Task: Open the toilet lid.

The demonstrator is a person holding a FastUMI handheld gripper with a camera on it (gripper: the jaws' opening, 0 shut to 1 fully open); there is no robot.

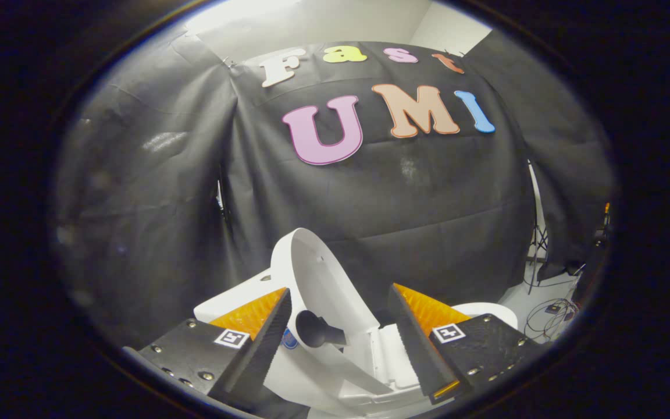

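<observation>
With the toilet lid (317,279) being held raised and tilted between the spread, non-gripping fingers of the tool (338,334), above the toilet (381,355), it is being risked that the unclamped lid drops back down.

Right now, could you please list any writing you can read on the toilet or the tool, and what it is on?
Tool, open, fingers either side of the raised lid: a square tag on each finger, a pattern, no words.
Round sticker on the toilet: too small to read.
</observation>
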